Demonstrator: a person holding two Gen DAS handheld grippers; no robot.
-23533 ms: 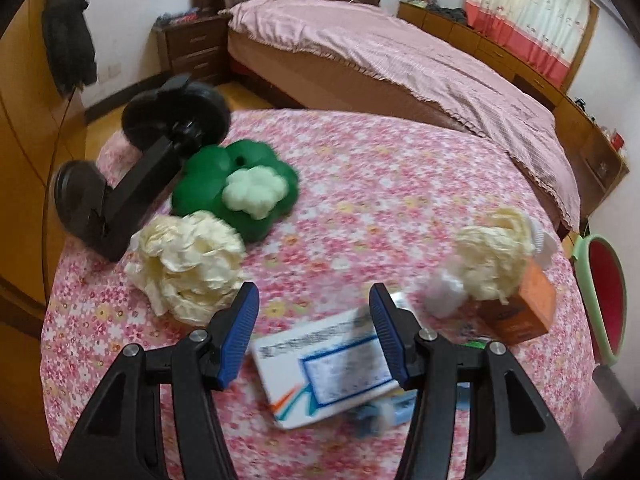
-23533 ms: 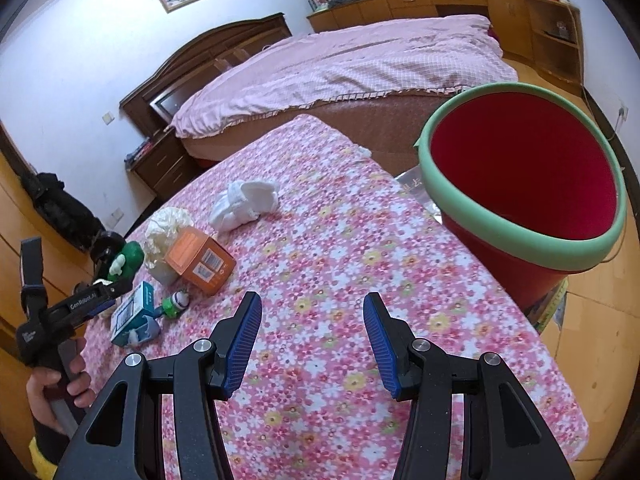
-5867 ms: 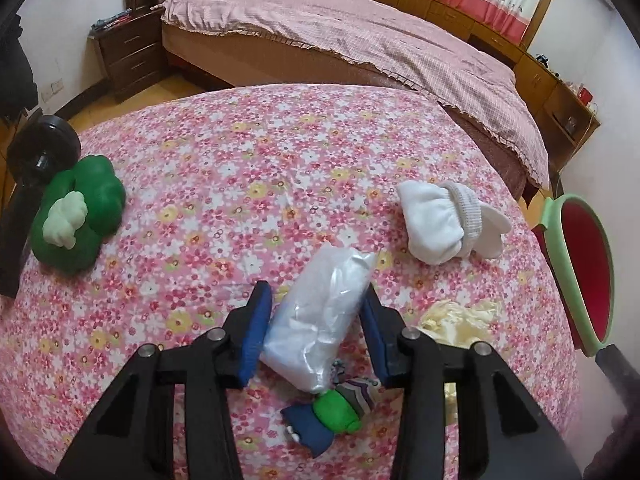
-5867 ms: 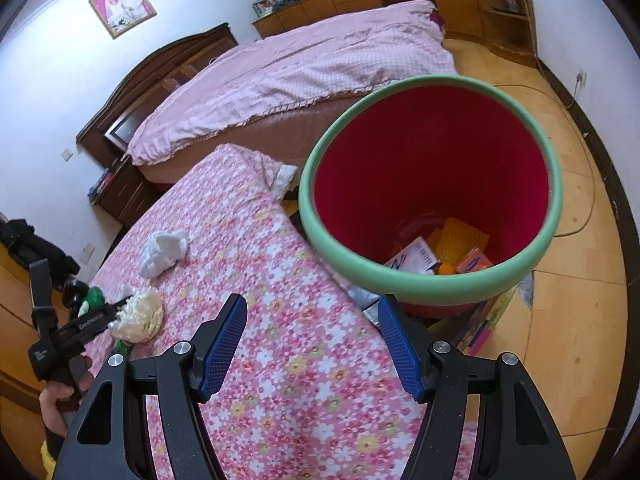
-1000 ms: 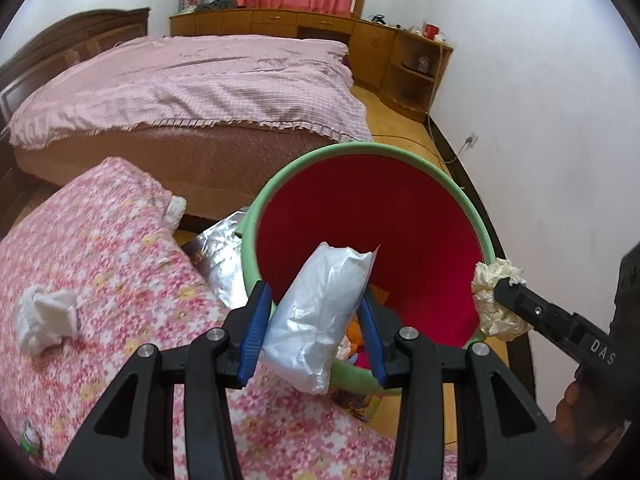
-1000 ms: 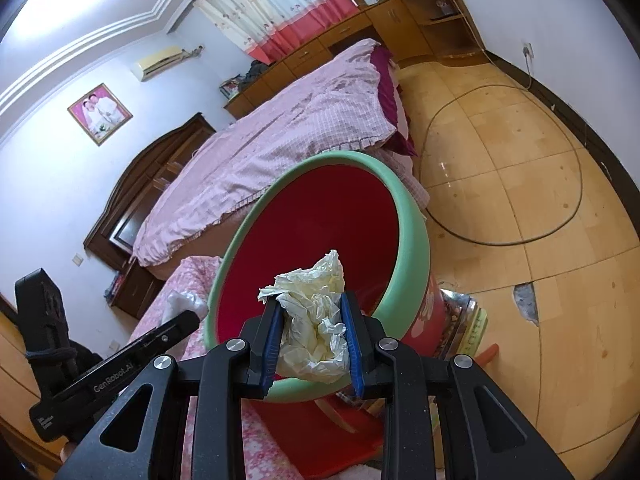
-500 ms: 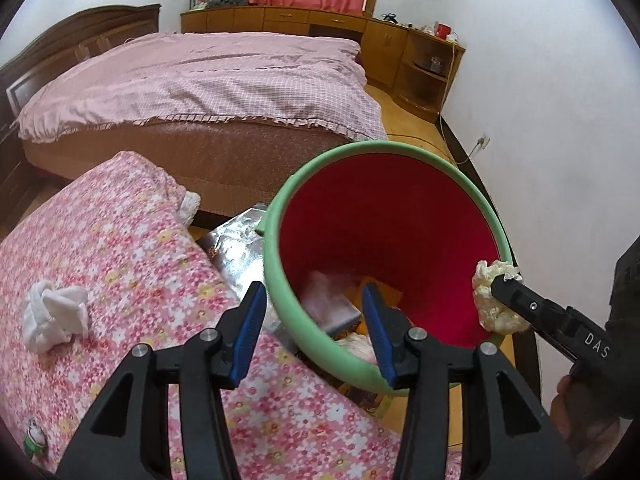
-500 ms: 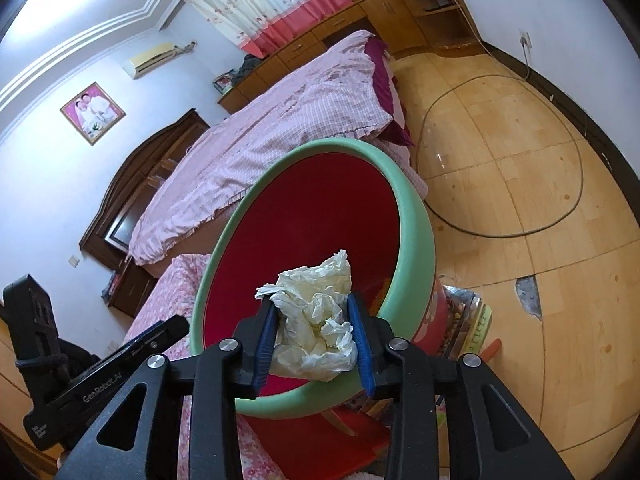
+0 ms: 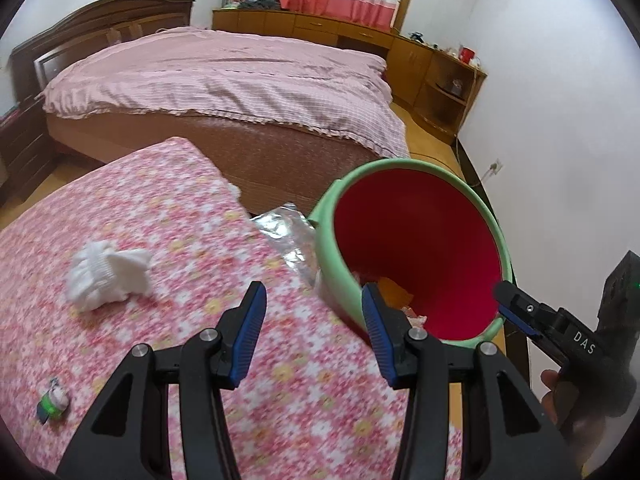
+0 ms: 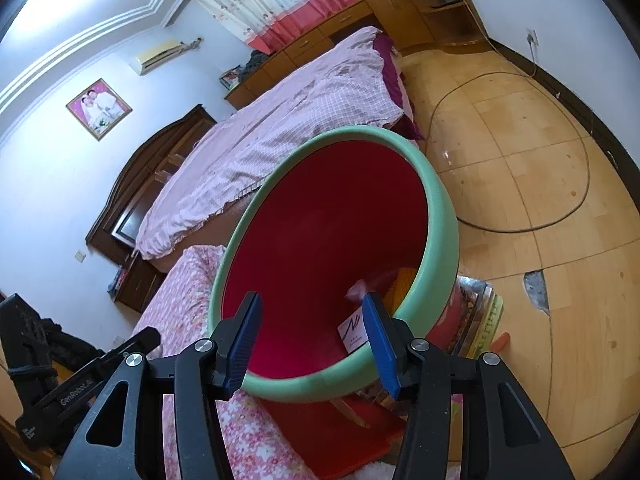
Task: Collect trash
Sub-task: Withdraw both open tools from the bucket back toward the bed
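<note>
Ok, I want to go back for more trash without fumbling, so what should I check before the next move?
1. Left gripper empty: ok, jaws open.
2. Right gripper empty: ok, its jaws have just been opening, nothing between them.
3. Bin upright beside the table: ok.
4. Trash inside bin: ok, pieces at the bottom.
5. White cloth within reach: cannot tell.
6. Small green item is trash: cannot tell.

A floral-clothed table (image 9: 168, 216) carries a white sock bundle (image 9: 106, 274) and a small green-and-blue toy (image 9: 51, 400).
</note>
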